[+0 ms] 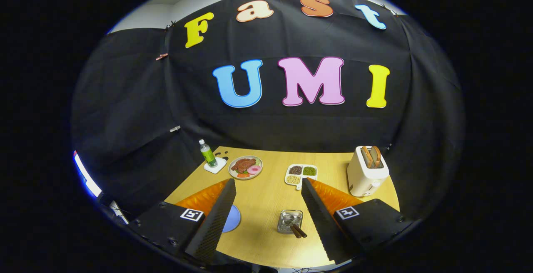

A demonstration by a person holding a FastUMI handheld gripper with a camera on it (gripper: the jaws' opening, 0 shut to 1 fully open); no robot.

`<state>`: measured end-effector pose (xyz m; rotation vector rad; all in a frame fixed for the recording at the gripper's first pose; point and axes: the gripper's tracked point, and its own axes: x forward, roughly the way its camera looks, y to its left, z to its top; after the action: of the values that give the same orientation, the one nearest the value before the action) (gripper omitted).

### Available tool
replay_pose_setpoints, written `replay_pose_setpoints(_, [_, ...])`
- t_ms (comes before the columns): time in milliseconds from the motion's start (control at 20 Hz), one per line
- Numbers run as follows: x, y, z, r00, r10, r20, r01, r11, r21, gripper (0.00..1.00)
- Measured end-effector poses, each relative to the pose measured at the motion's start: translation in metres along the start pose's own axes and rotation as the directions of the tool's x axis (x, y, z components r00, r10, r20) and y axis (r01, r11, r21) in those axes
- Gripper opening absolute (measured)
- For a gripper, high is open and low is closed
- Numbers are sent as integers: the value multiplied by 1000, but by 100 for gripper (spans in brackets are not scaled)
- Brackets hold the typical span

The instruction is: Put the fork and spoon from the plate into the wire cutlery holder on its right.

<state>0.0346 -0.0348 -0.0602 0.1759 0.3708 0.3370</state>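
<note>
Cutlery, two dark-handled pieces (298, 230), already stands in the wire cutlery holder (290, 221) on the table (266, 198), between the fingers of the hand-held gripper (266, 206), nearer the right one. Blue plate (233, 219), partly hidden behind the left finger, lies left of the holder and appears bare. Judgement: task looks complete. Gripper is held high above the table, tilted downward, fingers spread wide, gripping nothing
</note>
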Motion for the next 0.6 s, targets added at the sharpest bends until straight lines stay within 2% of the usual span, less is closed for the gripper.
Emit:
replay_pose_setpoints(300, [-19,-9,14,994,49,101,-45,998,-38,98])
replay_pose_setpoints(600, [-31,-21,13,987,80,143,-75,997,-36,99])
